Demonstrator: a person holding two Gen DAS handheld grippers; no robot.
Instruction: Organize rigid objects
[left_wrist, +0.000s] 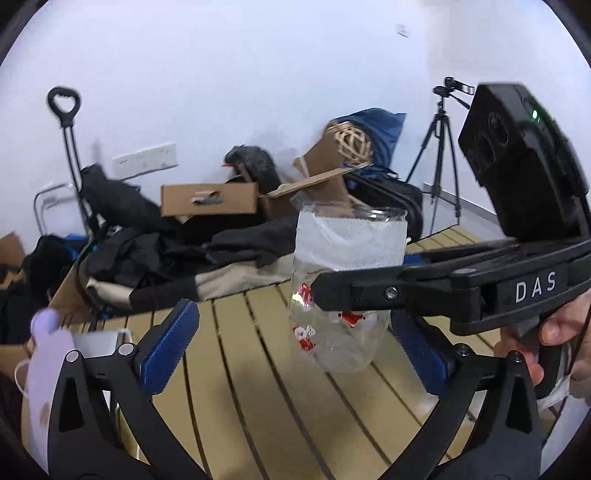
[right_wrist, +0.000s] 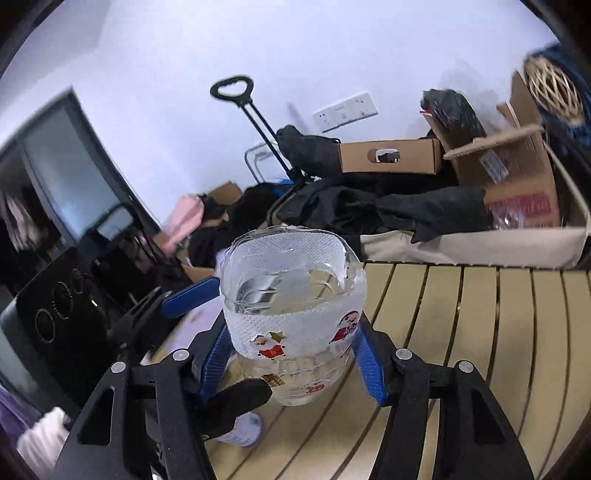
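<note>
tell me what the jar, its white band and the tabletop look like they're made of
Jar: clear and glossy, so glass or hard plastic; you see straight through it and it throws highlights. The right gripper is shut on it.
White band: looks like soft mesh or foam netting, matte, with a dotted weave and Santa stickers.
Tabletop: pale tan slats with dark gaps, smooth; wood or a composite, hard to tell.

My grippers are black frames with silver screws and blue ribbed pads (right_wrist: 364, 360) (white "DAS" lettering (left_wrist: 535, 290) on one).
</note>
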